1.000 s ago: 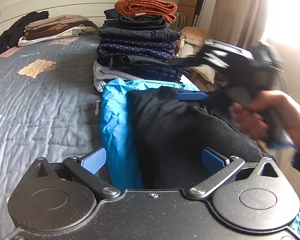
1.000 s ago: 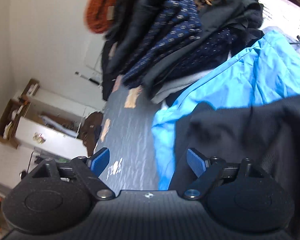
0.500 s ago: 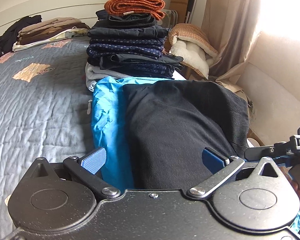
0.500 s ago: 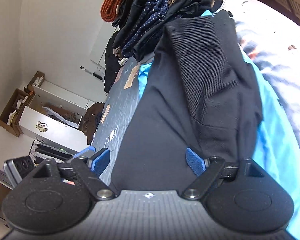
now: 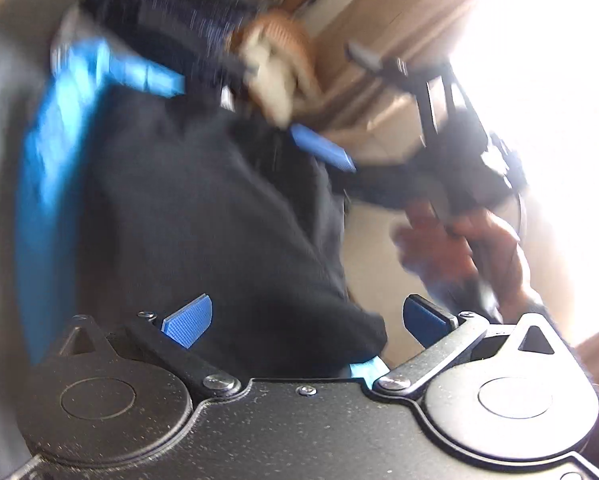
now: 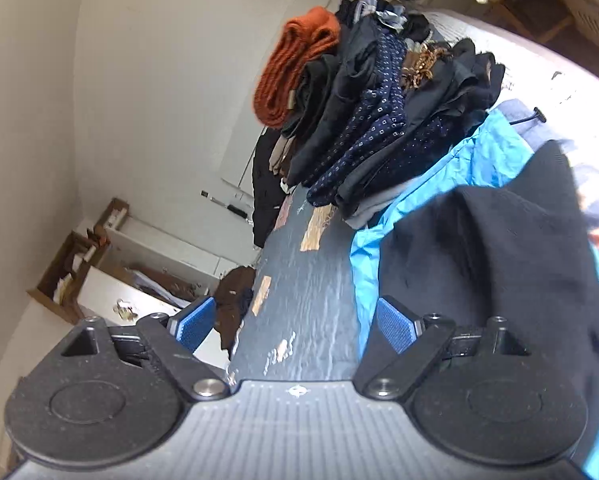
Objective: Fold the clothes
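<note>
A black garment point(image 5: 219, 220) lies spread over a bright blue garment point(image 5: 43, 184) on the grey bedspread point(image 6: 299, 312). My left gripper point(image 5: 307, 320) is open, its wide jaws straddling the near corner of the black cloth without pressing it. The right gripper point(image 5: 345, 102), held by a hand point(image 5: 459, 248), hovers at the black garment's far right edge in this blurred view. In the right wrist view, the right gripper point(image 6: 295, 326) is open, its jaws still opening with nothing between them. The black garment point(image 6: 499, 280) and blue garment point(image 6: 459, 160) lie to its right.
A tall stack of folded dark clothes point(image 6: 379, 120) topped by an orange knit point(image 6: 295, 68) stands just beyond the blue garment. A second pile of clothes point(image 6: 267, 184) lies farther along the bed. Shelves and boxes point(image 6: 111, 272) line the wall; curtain and bright window point(image 5: 539, 40) are right.
The left view has tipped down and rolled, now blurred. The right gripper has come back into it at the upper right. The right view has swung left off the black garment.
</note>
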`<state>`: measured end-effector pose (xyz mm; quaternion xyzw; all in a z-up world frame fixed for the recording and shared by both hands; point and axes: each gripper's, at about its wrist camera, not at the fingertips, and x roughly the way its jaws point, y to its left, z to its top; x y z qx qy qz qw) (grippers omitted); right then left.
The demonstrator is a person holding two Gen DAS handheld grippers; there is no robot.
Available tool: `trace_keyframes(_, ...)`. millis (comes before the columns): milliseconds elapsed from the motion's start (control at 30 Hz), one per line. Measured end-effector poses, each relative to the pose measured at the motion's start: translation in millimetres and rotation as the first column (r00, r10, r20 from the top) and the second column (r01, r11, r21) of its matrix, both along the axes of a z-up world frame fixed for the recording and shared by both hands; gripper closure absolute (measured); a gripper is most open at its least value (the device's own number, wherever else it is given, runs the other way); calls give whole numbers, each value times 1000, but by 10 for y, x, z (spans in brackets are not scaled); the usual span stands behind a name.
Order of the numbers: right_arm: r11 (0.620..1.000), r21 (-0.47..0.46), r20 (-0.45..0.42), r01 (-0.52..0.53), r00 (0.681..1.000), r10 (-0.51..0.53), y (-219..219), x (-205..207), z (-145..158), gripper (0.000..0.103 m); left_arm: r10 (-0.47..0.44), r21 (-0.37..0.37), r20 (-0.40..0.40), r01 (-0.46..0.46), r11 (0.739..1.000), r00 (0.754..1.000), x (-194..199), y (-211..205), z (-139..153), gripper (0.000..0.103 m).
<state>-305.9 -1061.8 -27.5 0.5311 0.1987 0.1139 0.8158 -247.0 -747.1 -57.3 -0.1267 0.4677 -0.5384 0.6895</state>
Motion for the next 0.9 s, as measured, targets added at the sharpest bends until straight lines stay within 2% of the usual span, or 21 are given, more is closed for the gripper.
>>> trace_keyframes(67,1000,28,-58,7,998,-5,-62,260,-199,15,4,10,-80,-3,1000,997,80,-22,-168,1)
trace_keyframes(133,998,-3,-157,60,986,-60,-196,451,-411,16,-5,4,-113,5,1000,994,120,-10,-206,0)
trace_keyframes(200,991,51,-208,127,971,-114,-397,468,-692,19,-14,-3,-129,14,1000,991,135,-7,-205,1)
trace_keyframes(233,984,95,-202,153,970,-131,-502,449,-794,22,-18,-1,-137,18,1000,990,140,-10,-212,1)
trace_keyframes(333,976,140,-178,167,974,-141,-665,424,-910,25,-31,7,-150,32,999,988,143,-23,-213,1)
trace_keyframes(400,984,103,-182,143,976,-123,-671,460,-892,26,-42,-10,-173,41,999,984,146,18,-152,1)
trace_keyframes(500,989,72,-196,127,974,-111,-693,518,-852,26,-111,-90,-214,94,991,971,132,118,-64,0)
trace_keyframes(533,990,62,-201,129,973,-114,-708,529,-852,26,-124,-92,-217,106,990,968,115,131,-69,0)
trace_keyframes(700,993,44,-204,110,974,-99,-720,540,-864,26,-91,27,-277,103,994,956,101,82,-388,1)
trace_keyframes(900,994,18,-212,106,972,-100,-698,558,-870,26,-118,41,-256,132,990,959,47,42,-312,0)
